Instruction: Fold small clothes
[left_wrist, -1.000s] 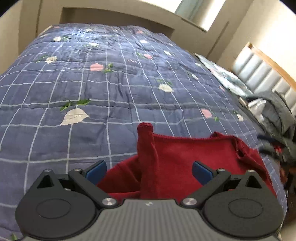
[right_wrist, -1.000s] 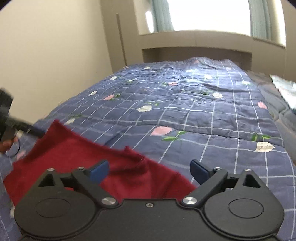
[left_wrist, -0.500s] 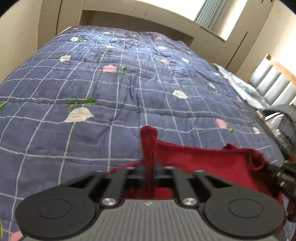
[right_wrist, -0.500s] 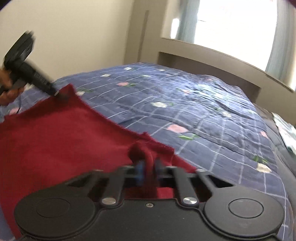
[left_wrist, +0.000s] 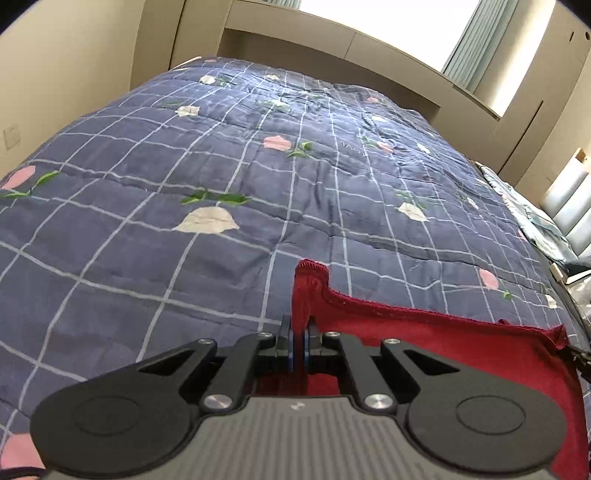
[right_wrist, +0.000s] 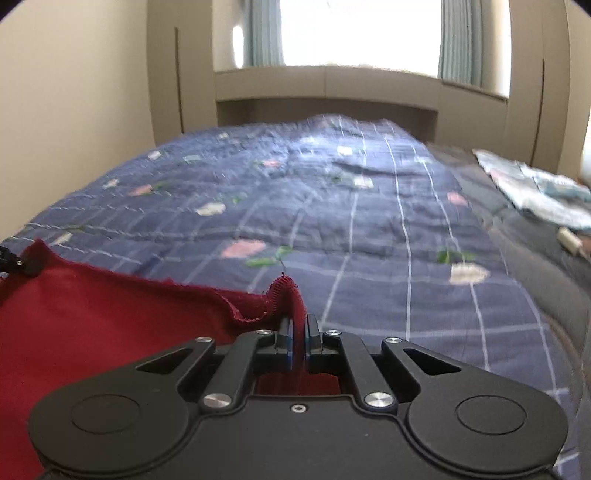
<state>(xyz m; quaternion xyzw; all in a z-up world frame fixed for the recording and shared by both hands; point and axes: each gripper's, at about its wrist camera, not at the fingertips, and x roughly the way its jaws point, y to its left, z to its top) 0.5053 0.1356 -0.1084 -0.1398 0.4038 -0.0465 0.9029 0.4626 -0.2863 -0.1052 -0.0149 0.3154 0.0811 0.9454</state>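
Left wrist view: the left gripper (left_wrist: 299, 341) is clenched on a corner of the red cloth (left_wrist: 461, 350), a tuft of hem sticking up between the closed fingers. From there the hemmed edge runs taut to the right, toward the far corner near the frame's edge, where a bit of dark hardware shows. The cloth hangs off the gripper above the quilt (left_wrist: 221, 177); whether its lower part touches the bed cannot be told, since the gripper body hides it.

Right wrist view: the right gripper (right_wrist: 299, 343) is likewise clamped on the opposite corner of the cloth (right_wrist: 92, 314), with a rolled fold of hem poking up just above the fingers. The edge sags slightly leftward to the other corner, held by the left gripper's tip (right_wrist: 14, 263). A pale bundle (right_wrist: 535, 192) lies far off on the right side of the bed.

The cloth looks like light, soft knit: limp, no stiffness, likely to droop and curl at the hem wherever it is unsupported. It seems grippy rather than slick, and not fragile. Corners on the hem are the sensible hold, since the doubled edge gives the fingers bulk; keeping mild tension between the two corners should keep the sheet flat for laying and folding.
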